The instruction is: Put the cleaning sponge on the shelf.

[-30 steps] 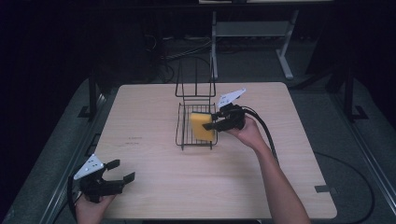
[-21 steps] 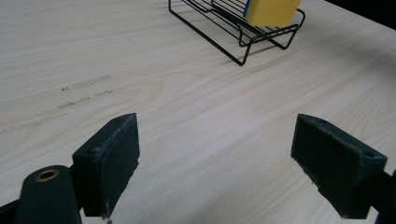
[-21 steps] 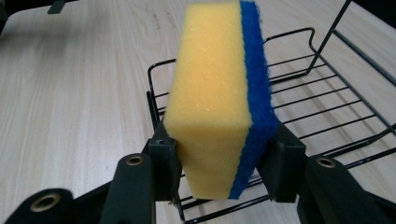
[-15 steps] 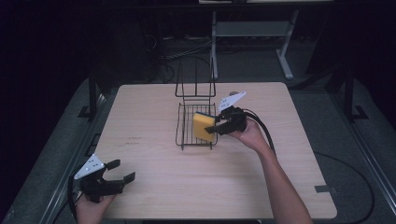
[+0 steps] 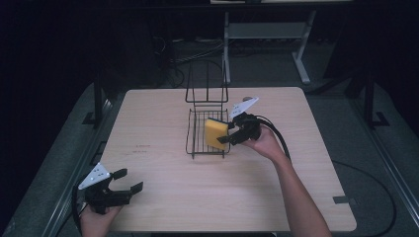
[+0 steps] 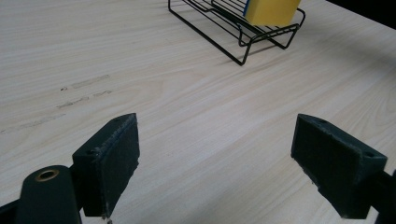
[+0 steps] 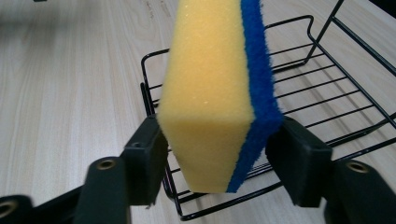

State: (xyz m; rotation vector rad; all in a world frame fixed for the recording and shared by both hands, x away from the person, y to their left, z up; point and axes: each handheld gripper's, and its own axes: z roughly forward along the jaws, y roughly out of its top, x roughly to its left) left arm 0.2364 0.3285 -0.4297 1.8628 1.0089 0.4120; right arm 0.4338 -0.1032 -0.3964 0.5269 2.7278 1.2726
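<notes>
High view: a pale wooden tabletop (image 5: pixel 168 197) carries a black wire rack (image 5: pixel 206 134) near its middle, its tall back loop rising at the far end. A yellow sponge (image 5: pixel 215 132) with a blue scrub face stands on edge in the rack's tray, towards its right side. The right claw (image 5: pixel 228 133), held by a hand coming in from the lower right, sits at the tray's right rim with the sponge between its 2 jaws. The left claw (image 5: pixel 127 180) rests at the near left corner of the tabletop, well apart from the rack, jaws spread with nothing between them.

Left gripper view: the left claw (image 6: pixel 217 154) is released, its 2 black pads wide apart over bare wood. The rack (image 6: pixel 219 28) and the sponge (image 6: pixel 272 10) lie far off at the top.

Right gripper view: the sponge (image 7: pixel 212 88) stands upright between the 2 pads of the right claw (image 7: pixel 217 161), yellow foam to the left, blue layer to the right. The jaws have just been opening; both pads sit right at the sponge's faces without squeezing it, so the grip looks let go. The rack's (image 7: pixel 327 79) wires lie below and behind.
</notes>
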